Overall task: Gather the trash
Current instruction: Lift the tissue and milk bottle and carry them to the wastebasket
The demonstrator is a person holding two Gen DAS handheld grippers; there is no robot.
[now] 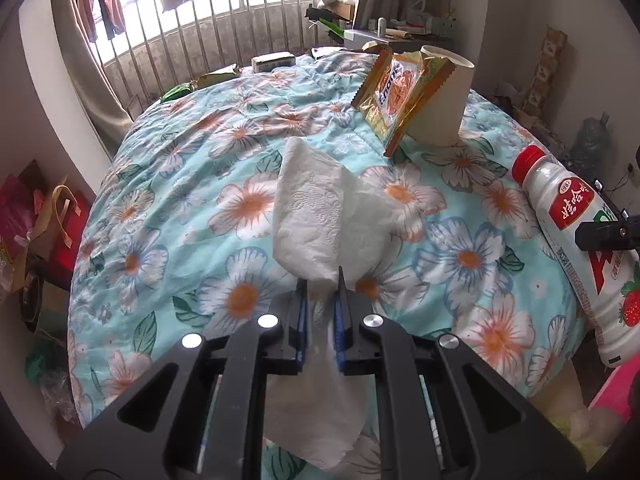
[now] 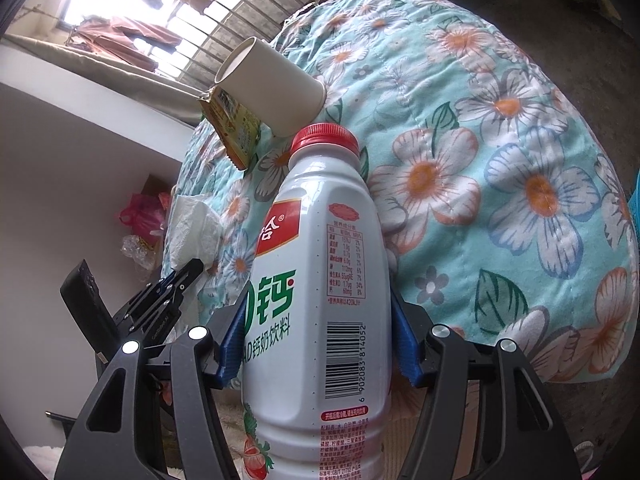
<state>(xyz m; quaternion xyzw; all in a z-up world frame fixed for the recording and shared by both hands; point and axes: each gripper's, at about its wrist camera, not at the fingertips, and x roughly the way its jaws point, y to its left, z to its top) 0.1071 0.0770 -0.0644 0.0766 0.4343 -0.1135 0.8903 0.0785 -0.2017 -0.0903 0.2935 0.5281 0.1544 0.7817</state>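
Note:
My left gripper (image 1: 321, 280) is shut on a white paper tissue (image 1: 320, 216), holding it just above the floral quilt (image 1: 200, 184); the tissue trails back between the fingers. My right gripper (image 2: 318, 312) is shut on a white milk-drink bottle (image 2: 320, 280) with a red cap, its jaws pressing both sides of the body. The bottle also shows in the left wrist view (image 1: 576, 248) at the right. A paper cup (image 1: 440, 96) stands on the quilt with a gold snack wrapper (image 1: 400, 96) leaning against it. Both show in the right wrist view: cup (image 2: 272, 84), wrapper (image 2: 236, 128).
A small box (image 1: 274, 62) and green wrappers (image 1: 200, 82) lie at the quilt's far edge by the window railing (image 1: 240, 20). Bags (image 1: 36, 220) crowd the floor at the left. A cluttered shelf (image 1: 400, 28) stands at the back right. A pink item (image 1: 616, 392) sits at lower right.

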